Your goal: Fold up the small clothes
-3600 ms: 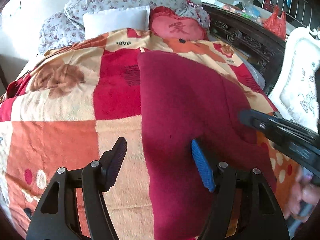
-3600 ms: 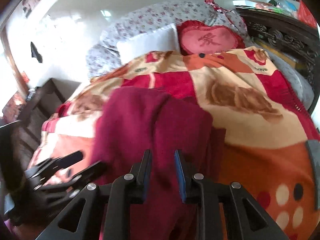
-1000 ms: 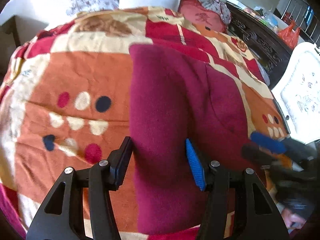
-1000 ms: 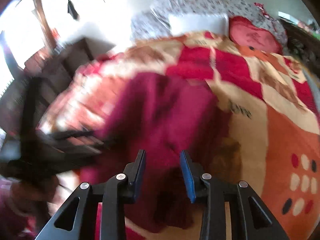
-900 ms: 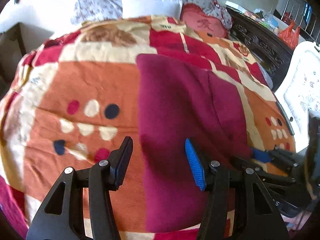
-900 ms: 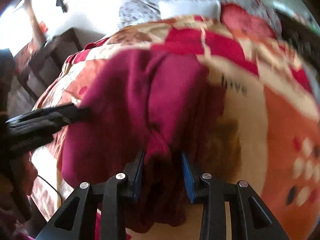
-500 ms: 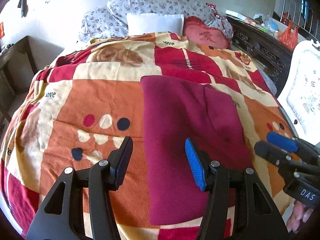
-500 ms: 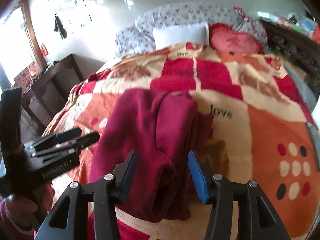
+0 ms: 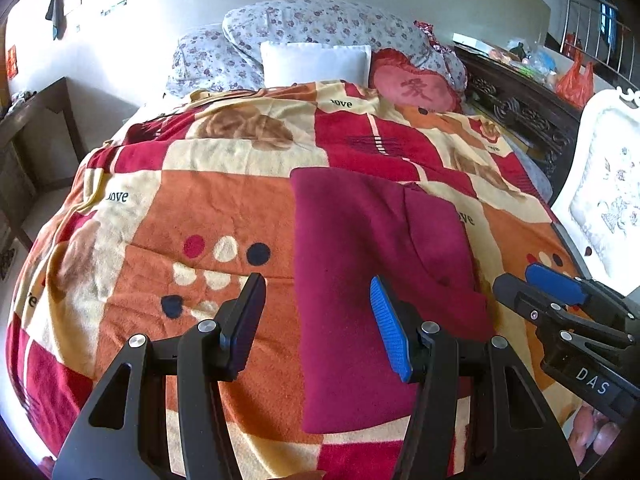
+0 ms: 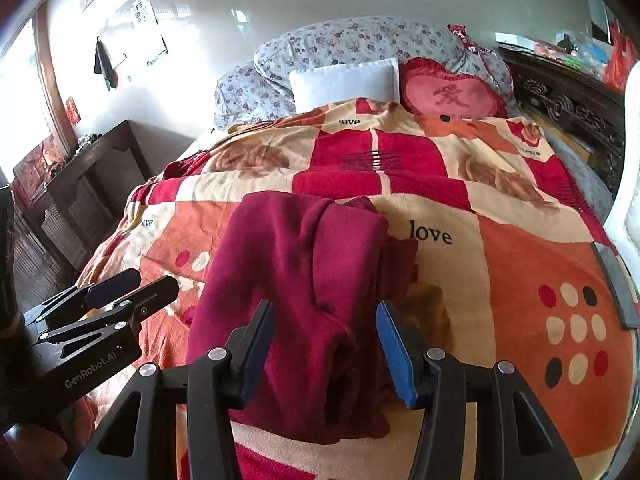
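Garment (image 9: pixel 372 280), maroon fleece, lies folded into a long strip on the patterned blanket (image 9: pixel 192 208) at the near end of the bed, running away from the cameras toward the pillows. Left wrist view shows its left edge straight and flat. Right wrist view shows the opposite side less tidy — several layers are stacked there, with a bulged roll near the front edge and one layer jutting out beside the word "love".

Left gripper (image 9: pixel 318 326) hangs above the near end of the strip with its jaws apart and nothing between them; the cloth seen between the fingers lies on the blanket below. Right gripper (image 10: pixel 326 342) likewise stands with its jaws apart over the bunched side, gripping nothing. Neither appears to touch the fabric.

Judgement: the lengthwise fold looks done and a crosswise fold is likely outstanding.

Risks noted:
- The loose stacked layers on the right side may slide or splay when lifted, as a pinch could catch only the top layer.
- Thick fleece could spring open once released.
- The blanket's pile sits directly under the garment — a low pinch could snag blanket along with cloth.
- Uneven lifting between the two grippers would skew the straight left edge.

Beyond the blanket: a white pillow (image 9: pixel 316 62), a red heart cushion (image 9: pixel 416 88) and floral pillows (image 9: pixel 320 24) at the bed head.
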A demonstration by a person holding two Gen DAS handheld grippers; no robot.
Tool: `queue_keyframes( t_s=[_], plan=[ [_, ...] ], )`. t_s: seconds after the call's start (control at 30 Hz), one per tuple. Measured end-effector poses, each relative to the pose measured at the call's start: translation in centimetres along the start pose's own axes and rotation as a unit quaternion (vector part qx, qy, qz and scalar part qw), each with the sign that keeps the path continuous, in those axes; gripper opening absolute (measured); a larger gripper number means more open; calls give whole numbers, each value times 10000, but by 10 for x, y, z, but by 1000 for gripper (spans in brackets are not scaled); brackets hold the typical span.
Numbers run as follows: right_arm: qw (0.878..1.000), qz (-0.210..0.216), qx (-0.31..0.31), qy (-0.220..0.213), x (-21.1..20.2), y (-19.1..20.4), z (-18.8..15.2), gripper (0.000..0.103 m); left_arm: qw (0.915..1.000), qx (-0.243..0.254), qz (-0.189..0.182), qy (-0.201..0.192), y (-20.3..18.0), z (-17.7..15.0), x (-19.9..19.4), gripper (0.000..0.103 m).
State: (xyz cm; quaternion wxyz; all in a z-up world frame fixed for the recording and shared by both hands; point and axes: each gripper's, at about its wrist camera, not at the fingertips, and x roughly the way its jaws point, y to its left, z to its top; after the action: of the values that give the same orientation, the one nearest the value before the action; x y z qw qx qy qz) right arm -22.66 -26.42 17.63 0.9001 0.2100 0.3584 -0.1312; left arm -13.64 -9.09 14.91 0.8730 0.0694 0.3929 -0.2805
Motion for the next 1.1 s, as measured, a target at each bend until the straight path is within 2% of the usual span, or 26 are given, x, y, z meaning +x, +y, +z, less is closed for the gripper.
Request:
queue_keyframes(
  t_s=[1.1],
  plan=[
    [9997,4,31,257,15,-2,-8,52,9999,84,11,81,-1,-2,6,55]
  ],
)
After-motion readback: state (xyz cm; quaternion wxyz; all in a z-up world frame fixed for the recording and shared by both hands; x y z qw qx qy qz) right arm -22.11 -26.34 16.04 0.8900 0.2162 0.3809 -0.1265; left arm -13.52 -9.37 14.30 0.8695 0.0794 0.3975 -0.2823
